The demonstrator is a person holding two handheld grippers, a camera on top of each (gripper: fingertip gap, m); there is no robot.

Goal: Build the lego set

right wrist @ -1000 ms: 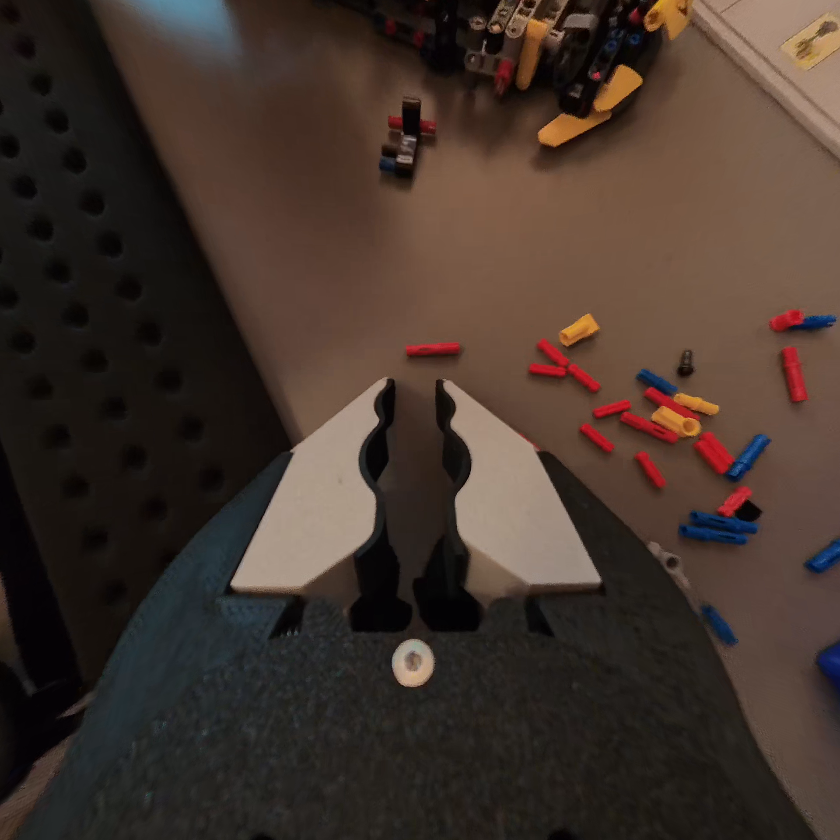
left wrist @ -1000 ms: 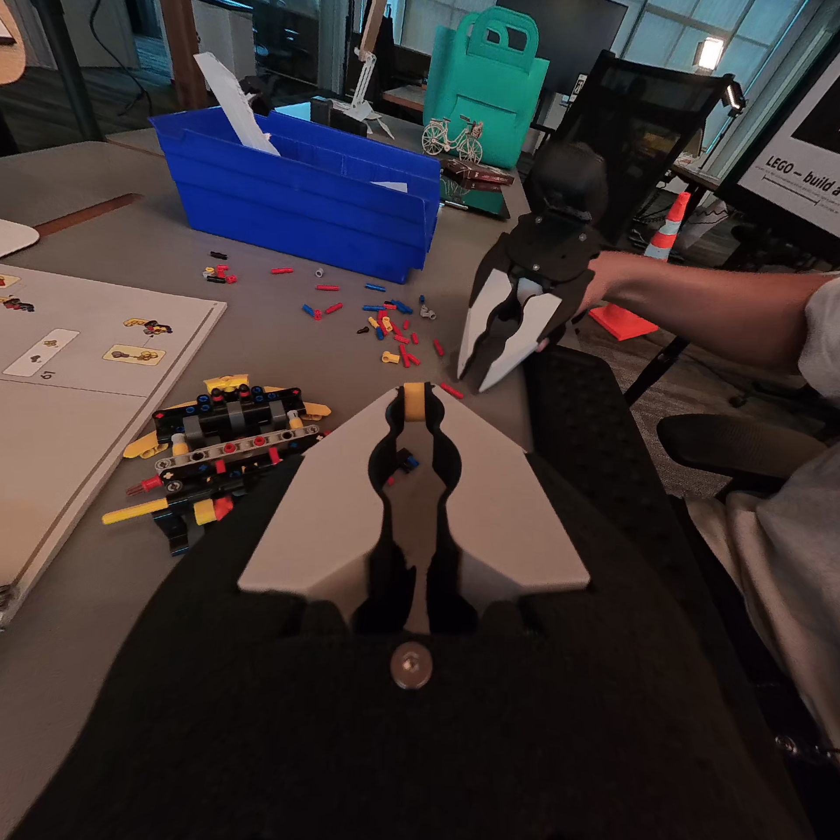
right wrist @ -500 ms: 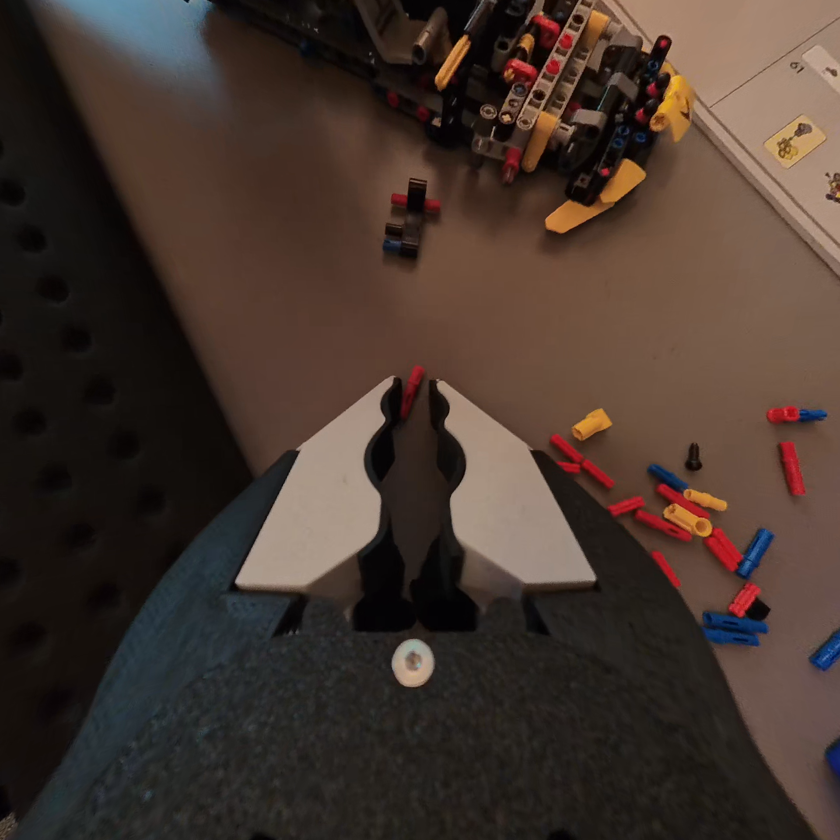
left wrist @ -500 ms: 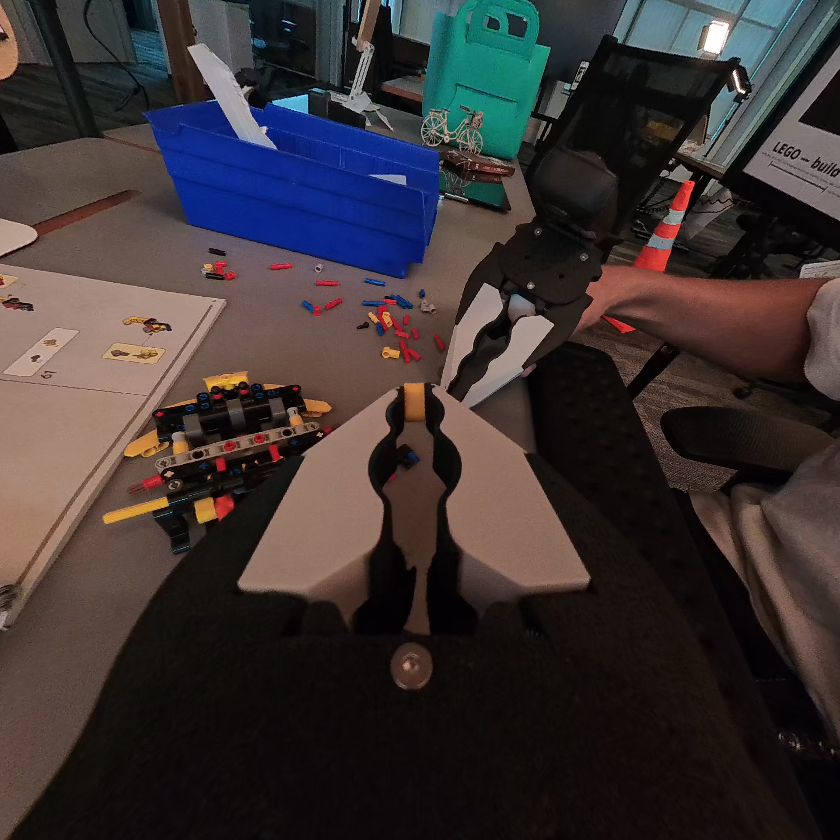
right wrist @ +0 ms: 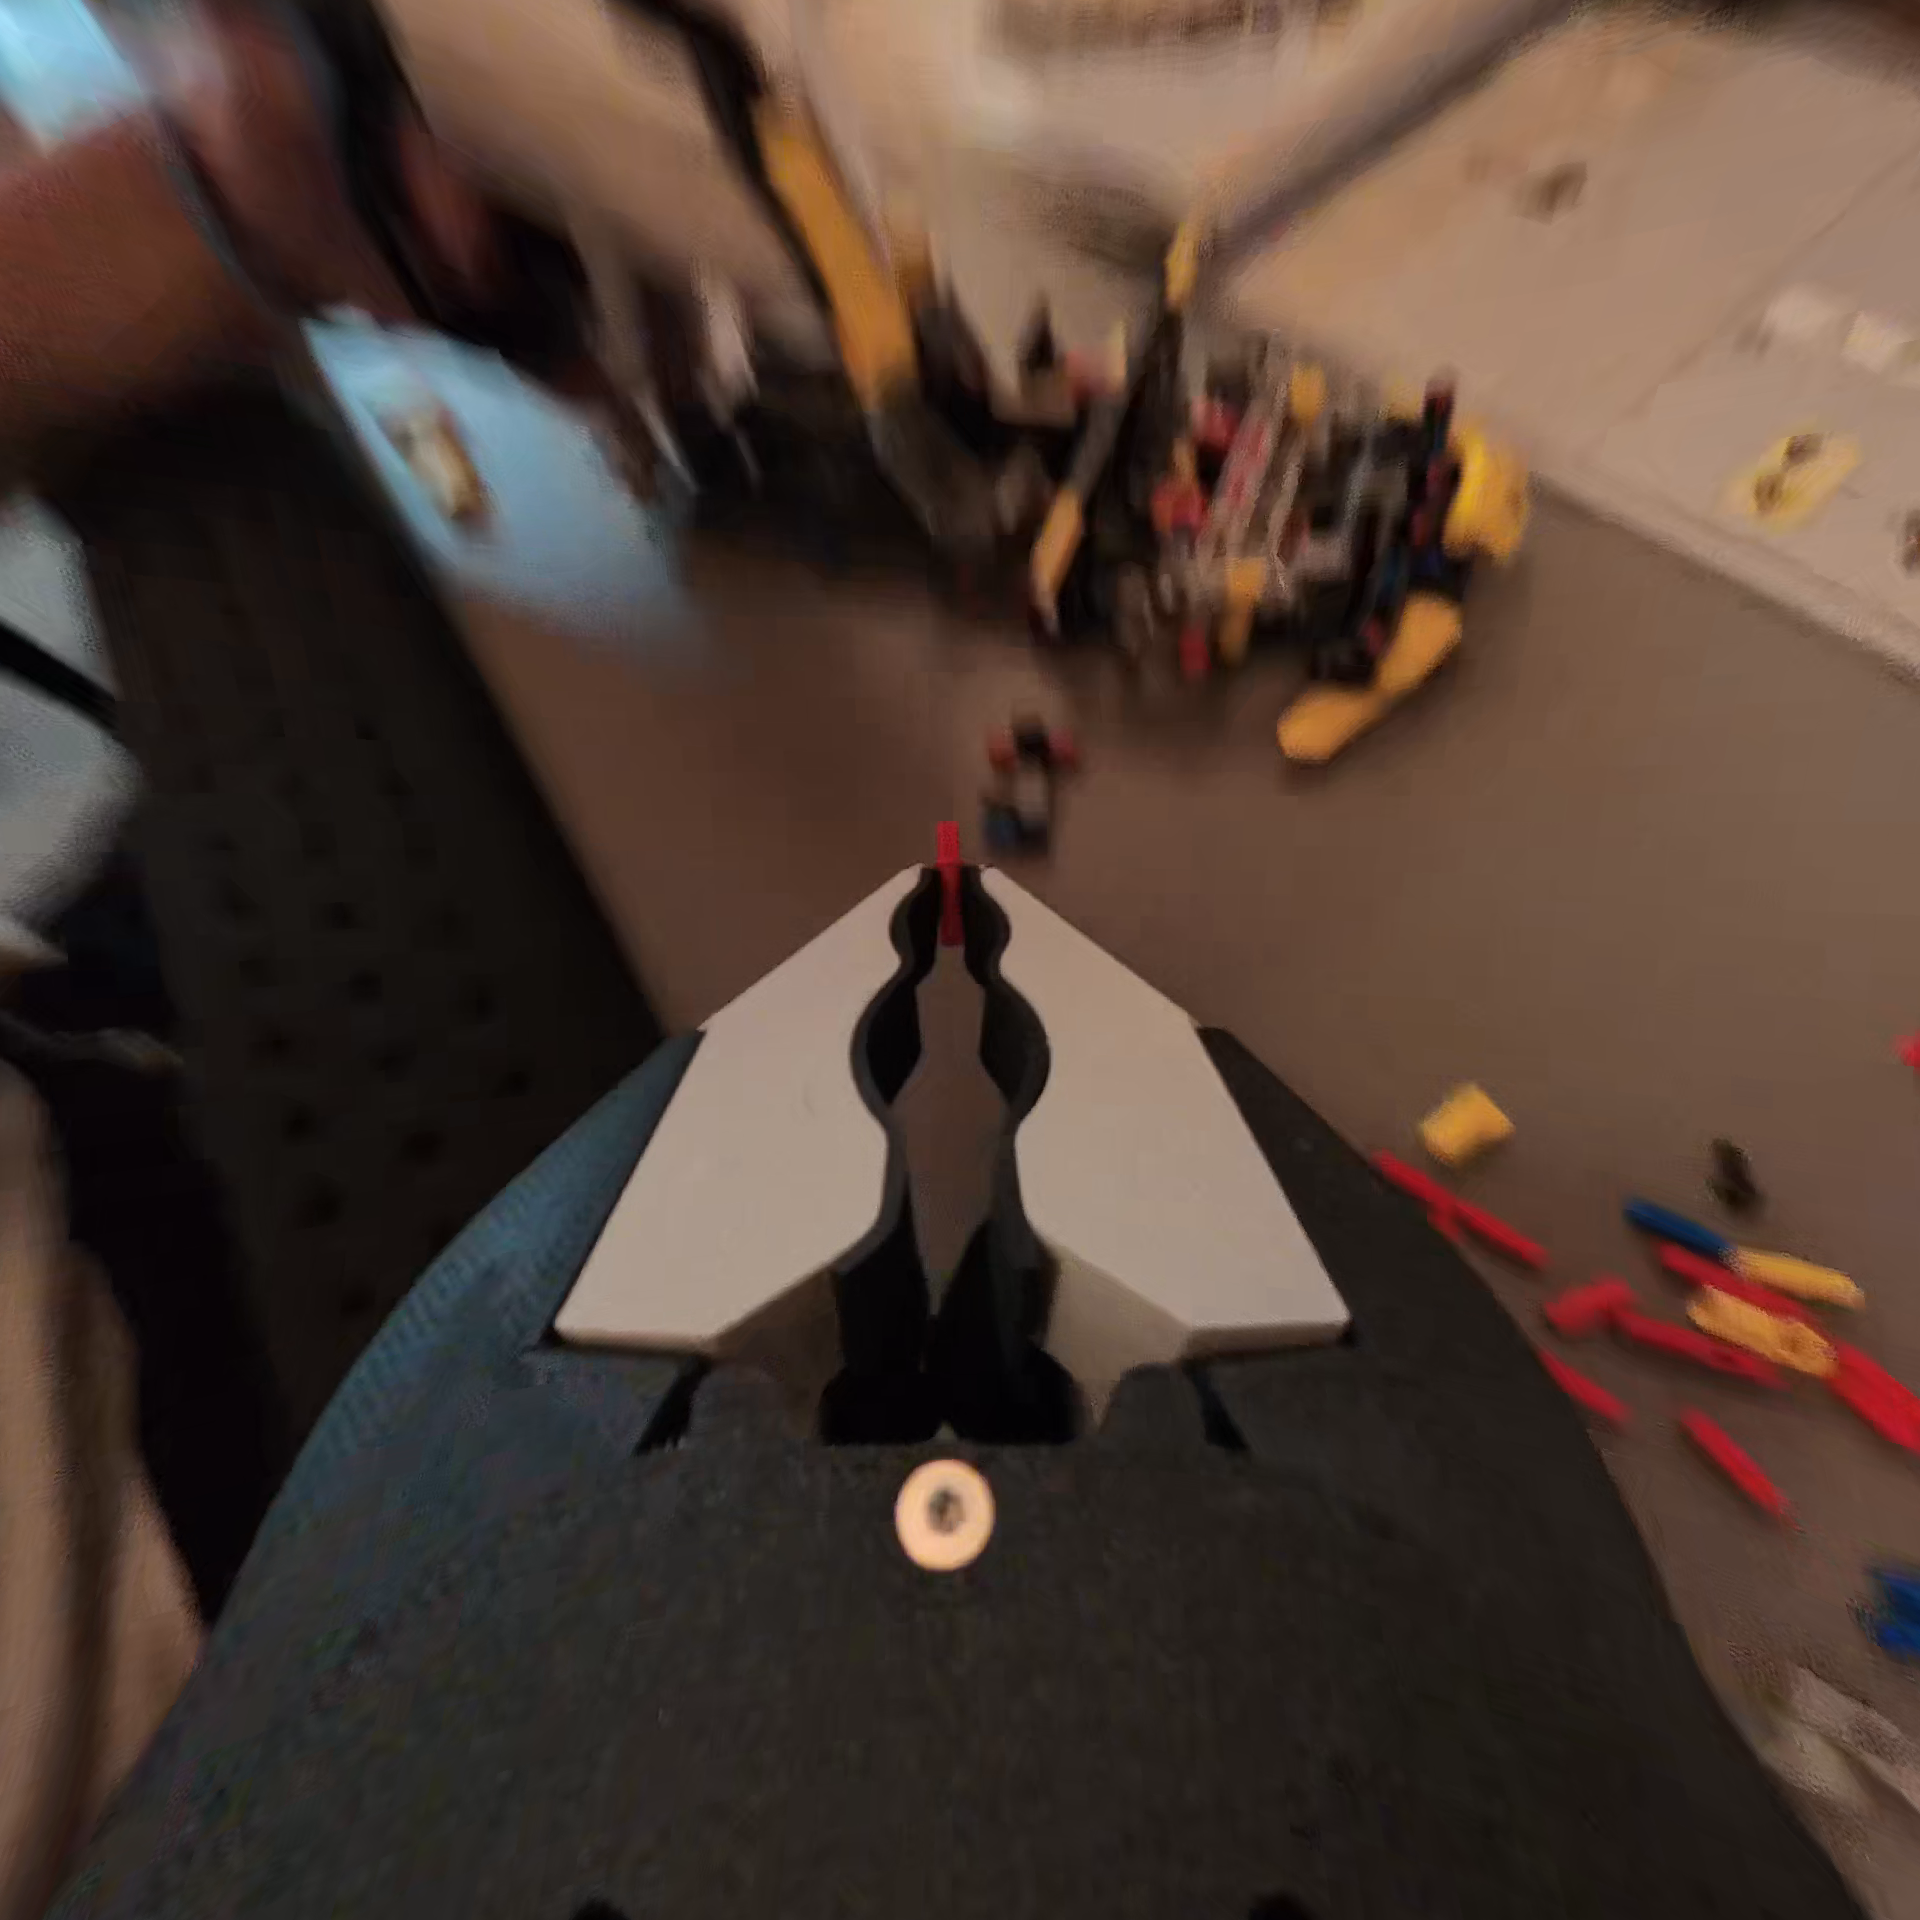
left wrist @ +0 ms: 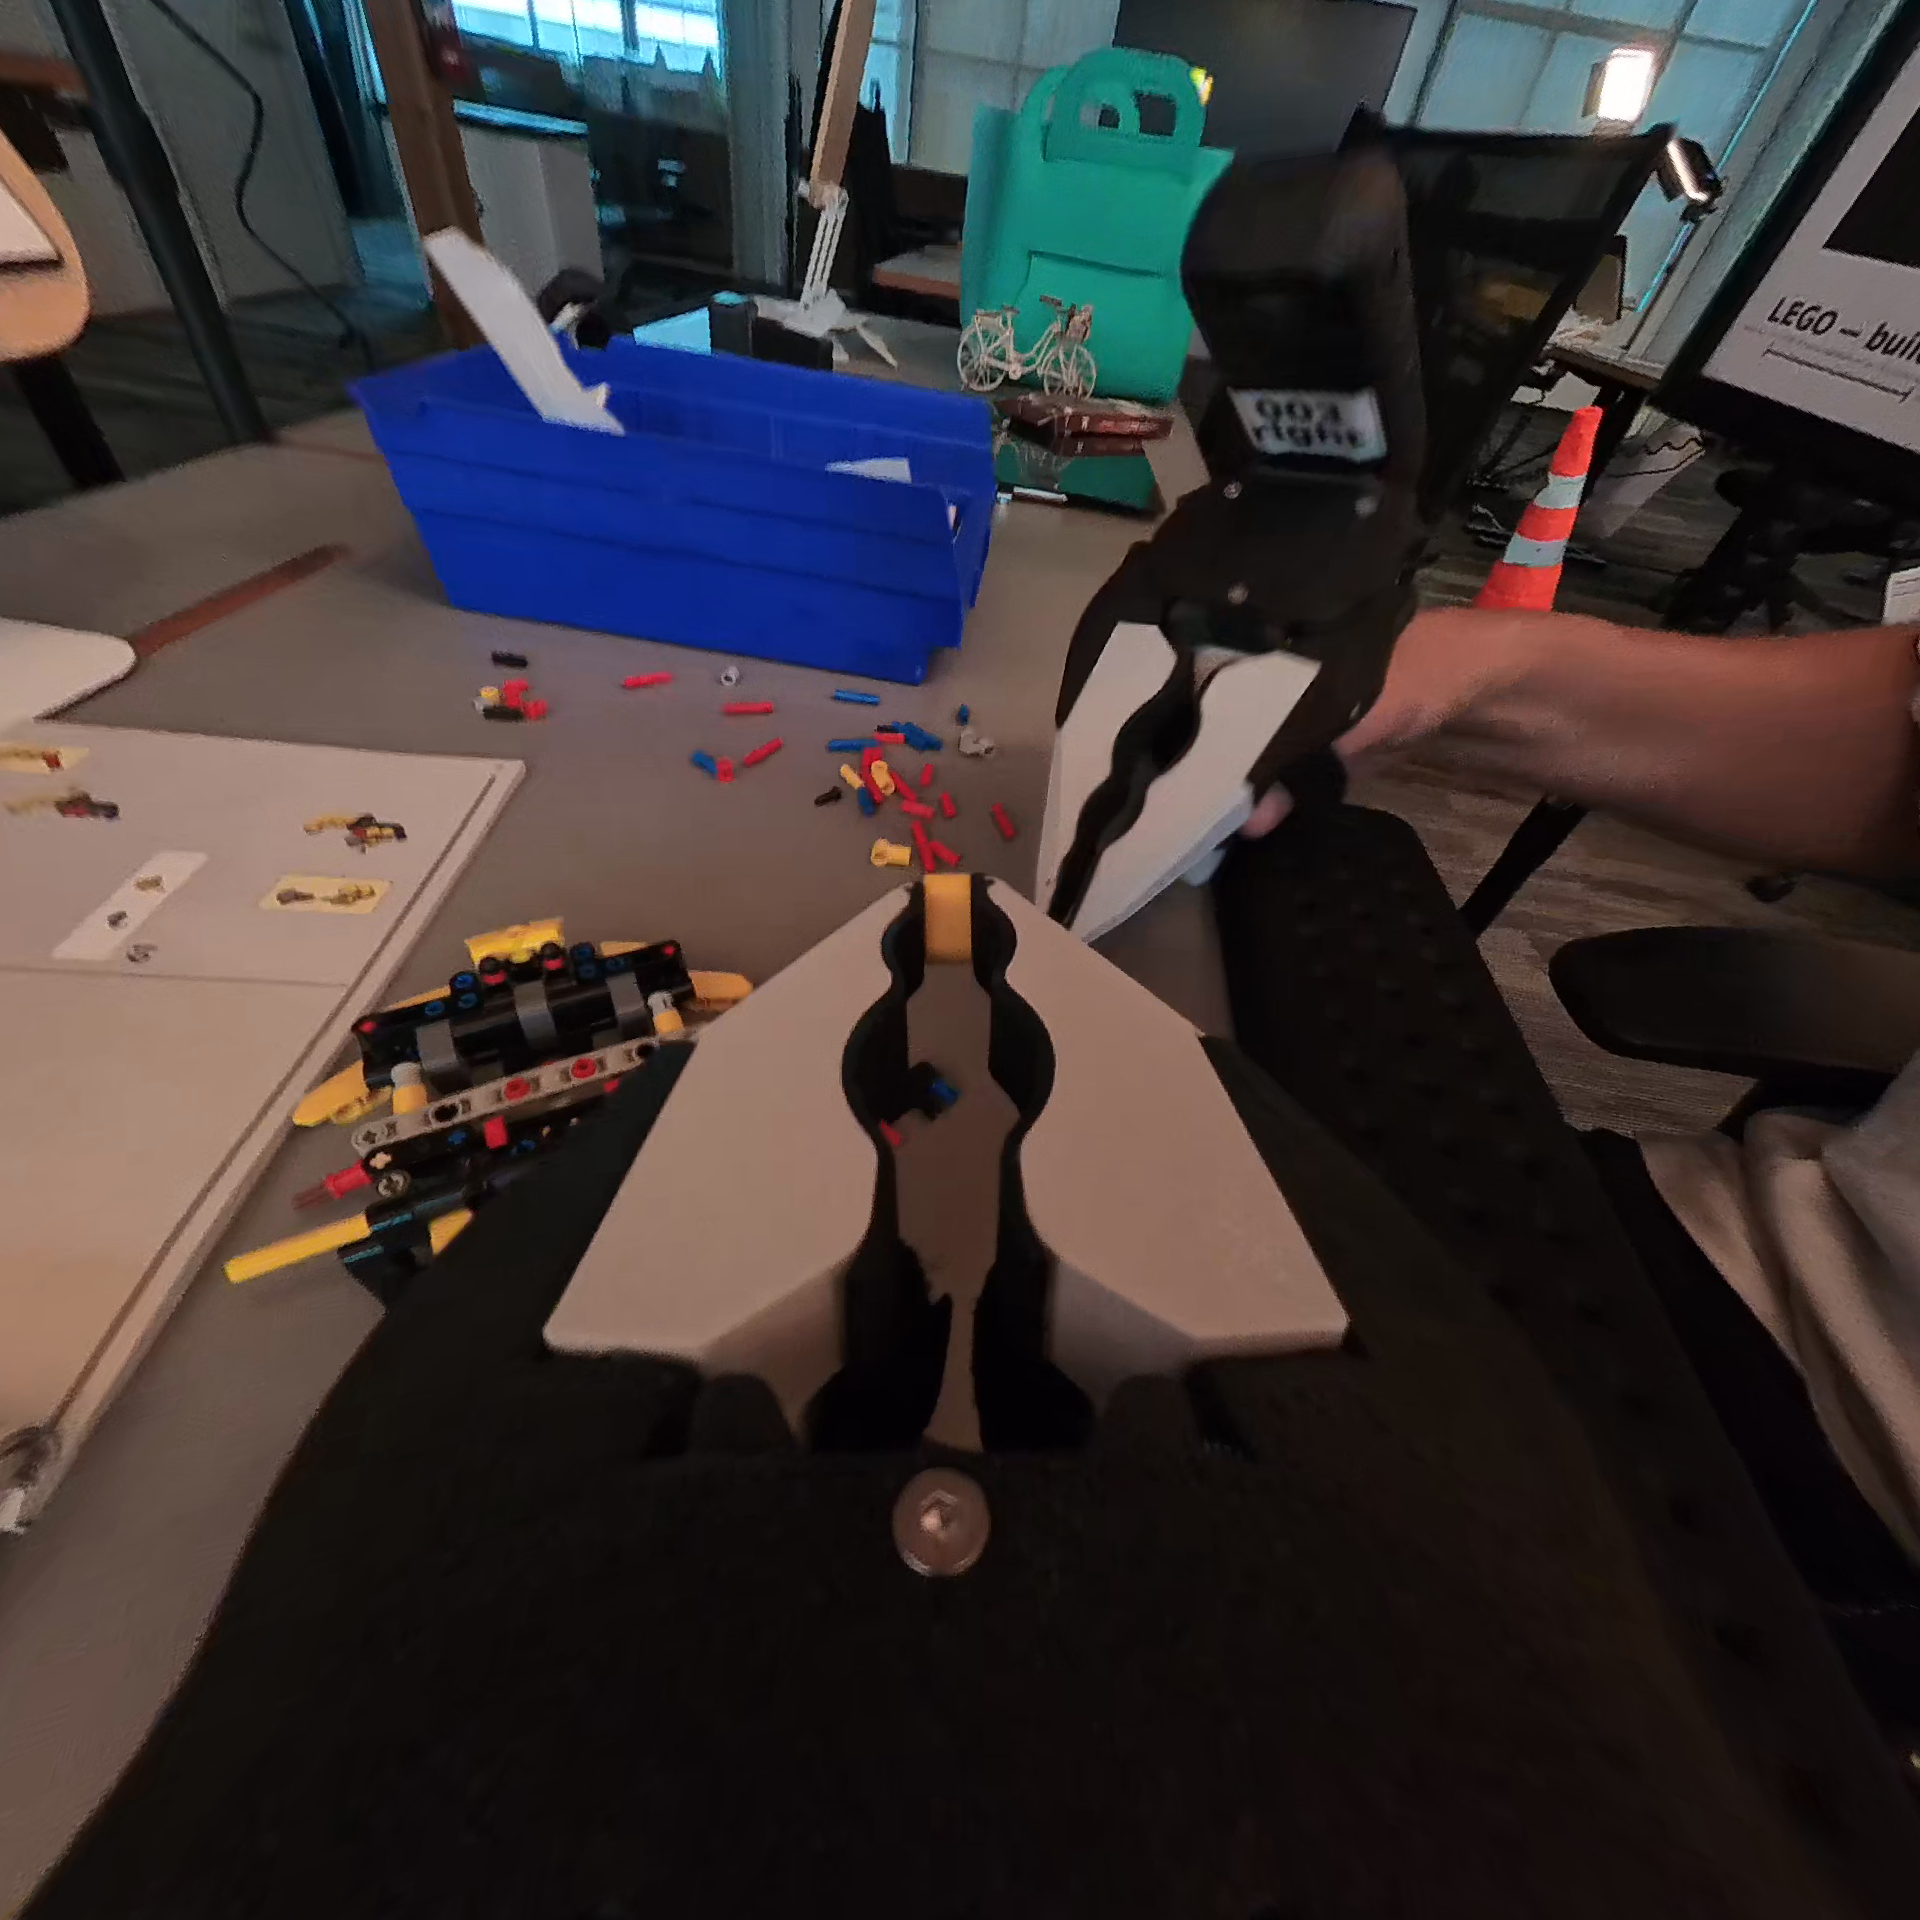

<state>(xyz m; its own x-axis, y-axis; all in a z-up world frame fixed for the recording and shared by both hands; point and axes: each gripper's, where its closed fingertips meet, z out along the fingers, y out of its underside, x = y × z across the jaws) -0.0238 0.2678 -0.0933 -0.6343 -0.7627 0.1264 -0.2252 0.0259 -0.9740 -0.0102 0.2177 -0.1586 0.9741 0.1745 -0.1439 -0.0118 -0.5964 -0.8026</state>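
My left gripper (left wrist: 948,888) is shut on a small yellow piece (left wrist: 948,920) and hovers above the table. A black, grey and yellow lego build (left wrist: 499,1049) lies to its left, blurred in the right wrist view (right wrist: 1299,540). My right gripper (right wrist: 951,871) is shut on a red pin (right wrist: 948,878) that sticks out past its tips. It also shows in the left wrist view (left wrist: 1081,899), just right of my left gripper's tips. A small black sub-assembly (right wrist: 1023,774) with red and blue pins lies on the table ahead of the right gripper, also seen between the left fingers (left wrist: 925,1096).
Loose red, blue and yellow pins (left wrist: 894,774) are scattered on the grey table, also at the right of the right wrist view (right wrist: 1714,1299). A blue bin (left wrist: 686,520) stands behind them. An open instruction booklet (left wrist: 156,935) lies left. A black perforated chair (left wrist: 1403,1039) is at the table's right edge. There is about 9 cm between the tips of the two grippers.
My right gripper shut on a red pin lying on the table and lifted it, swinging toward the lego build. My left gripper kept hold of the yellow piece and hardly moved.
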